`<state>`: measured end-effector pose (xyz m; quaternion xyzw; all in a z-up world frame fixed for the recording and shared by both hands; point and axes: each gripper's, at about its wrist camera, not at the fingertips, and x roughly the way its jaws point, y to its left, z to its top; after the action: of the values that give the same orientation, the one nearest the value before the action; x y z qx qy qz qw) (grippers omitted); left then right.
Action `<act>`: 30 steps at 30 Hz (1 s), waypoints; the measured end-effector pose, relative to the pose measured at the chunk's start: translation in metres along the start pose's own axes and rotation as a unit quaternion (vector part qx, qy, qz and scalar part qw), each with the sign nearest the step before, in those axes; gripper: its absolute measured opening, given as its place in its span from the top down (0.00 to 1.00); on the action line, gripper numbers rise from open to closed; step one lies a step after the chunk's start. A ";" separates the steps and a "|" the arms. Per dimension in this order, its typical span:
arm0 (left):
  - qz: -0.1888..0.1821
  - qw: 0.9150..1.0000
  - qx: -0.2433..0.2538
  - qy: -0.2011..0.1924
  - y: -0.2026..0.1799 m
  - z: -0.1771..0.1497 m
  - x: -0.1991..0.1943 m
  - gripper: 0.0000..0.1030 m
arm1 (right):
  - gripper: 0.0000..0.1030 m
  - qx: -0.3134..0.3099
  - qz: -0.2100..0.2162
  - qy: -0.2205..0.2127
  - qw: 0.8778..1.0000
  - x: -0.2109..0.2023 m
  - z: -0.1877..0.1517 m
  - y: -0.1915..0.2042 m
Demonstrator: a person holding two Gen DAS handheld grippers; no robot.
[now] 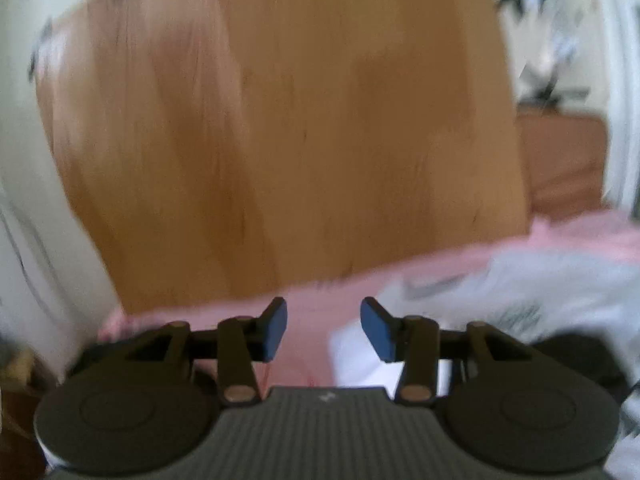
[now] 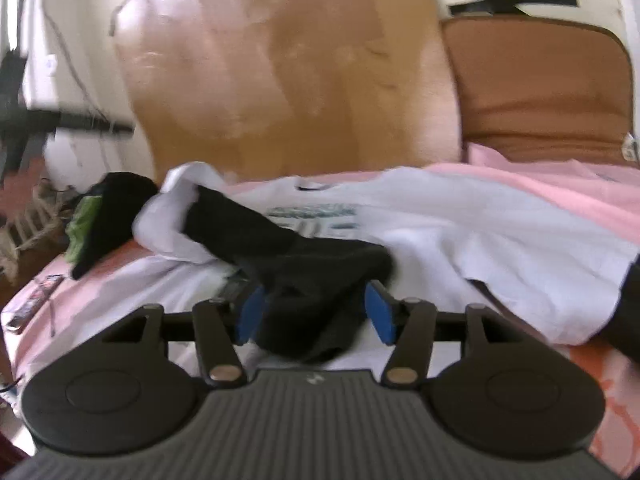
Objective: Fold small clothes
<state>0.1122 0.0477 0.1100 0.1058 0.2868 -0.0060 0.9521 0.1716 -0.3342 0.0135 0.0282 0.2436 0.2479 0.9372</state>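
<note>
Between the left gripper fingers nothing is caught; they stand apart over pink sheet, w/ white shirt off to their right and a wooden board beyond. View is blurred.

Right wrist view: right gripper fingers apart, black garment lying between them; can't tell if pads press it. White shirt spreads beyond & right of the fingers on the bed.

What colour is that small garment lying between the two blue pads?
Black. The small cloth garment shows best in the right wrist view, lying over a white printed shirt.
</note>
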 end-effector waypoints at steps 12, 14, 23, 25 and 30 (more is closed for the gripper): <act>-0.002 0.997 -0.064 0.044 0.019 -0.020 0.068 0.51 | 0.96 -0.002 -0.135 -0.117 0.984 -0.002 0.090 -0.054; -0.010 0.997 -0.064 0.048 0.018 -0.018 0.072 0.51 | 0.96 -0.002 -0.203 -0.110 0.973 -0.002 0.105 -0.082; -0.048 0.997 -0.022 0.063 -0.014 -0.056 0.066 0.33 | 0.59 -0.010 -0.200 -0.065 0.978 0.007 0.093 -0.091; -0.050 0.997 0.006 0.058 -0.031 -0.071 0.059 0.31 | 0.54 -0.022 -0.141 -0.070 0.987 0.010 0.104 -0.069; 0.012 0.996 0.086 0.023 -0.084 -0.095 0.057 0.39 | 0.24 -0.132 0.031 0.002 0.991 0.094 0.130 0.026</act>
<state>0.1019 -0.0121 -0.0146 0.1906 0.3056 -0.0171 0.9327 0.2921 -0.2571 0.0903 -0.0883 0.2097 0.3072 0.9241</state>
